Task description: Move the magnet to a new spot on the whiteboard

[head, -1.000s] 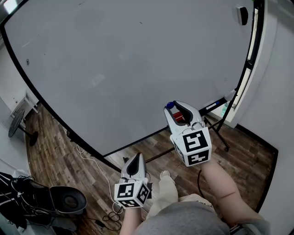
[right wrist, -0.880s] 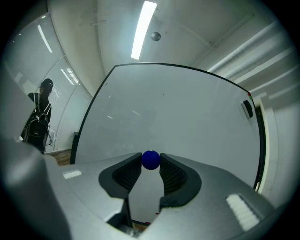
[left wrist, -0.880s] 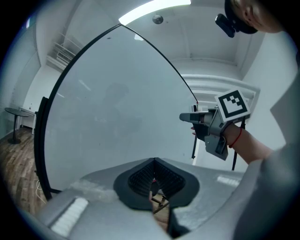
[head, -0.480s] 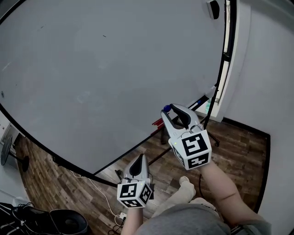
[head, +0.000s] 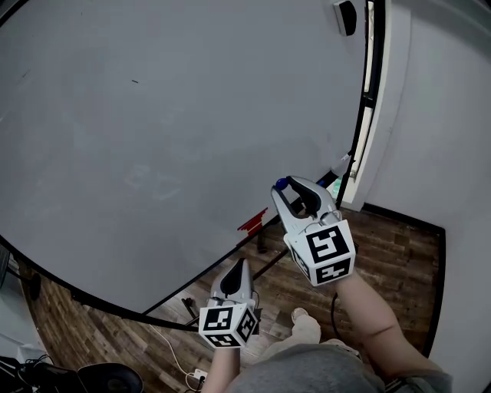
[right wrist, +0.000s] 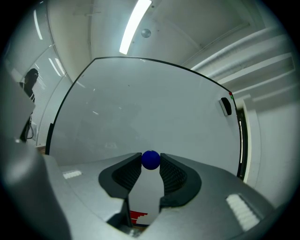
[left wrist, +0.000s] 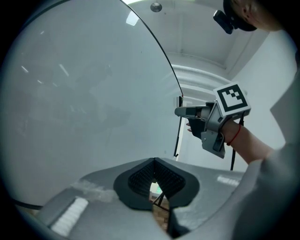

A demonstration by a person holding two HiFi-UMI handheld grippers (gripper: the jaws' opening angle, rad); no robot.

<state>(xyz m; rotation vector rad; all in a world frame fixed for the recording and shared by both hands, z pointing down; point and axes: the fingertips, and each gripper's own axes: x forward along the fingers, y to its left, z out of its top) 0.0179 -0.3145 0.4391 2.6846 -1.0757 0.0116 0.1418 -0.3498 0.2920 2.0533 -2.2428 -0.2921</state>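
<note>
A large whiteboard (head: 153, 115) fills the head view and stands in front of both grippers. My right gripper (head: 285, 186) is shut on a small round blue magnet (head: 282, 183), held at the fingertips just off the board's lower right part. In the right gripper view the magnet (right wrist: 150, 159) sits pinched between the two dark pads, with the whiteboard (right wrist: 140, 108) behind it. My left gripper (head: 239, 265) hangs lower and nearer to me, shut, with nothing in it. The left gripper view shows the shut left gripper (left wrist: 154, 161), the whiteboard (left wrist: 70, 93) and the right gripper (left wrist: 180, 111) at the right.
A black object (head: 345, 15) is fixed near the board's top right corner. A red item (head: 252, 223) lies along the board's lower edge. A white wall (head: 437, 115) stands to the right, over a wood floor (head: 399, 238) with cables (head: 180, 353).
Both grippers have moved right along the board, and its right edge and the wall have come closer. The right gripper still holds the blue magnet. The left stays shut.
</note>
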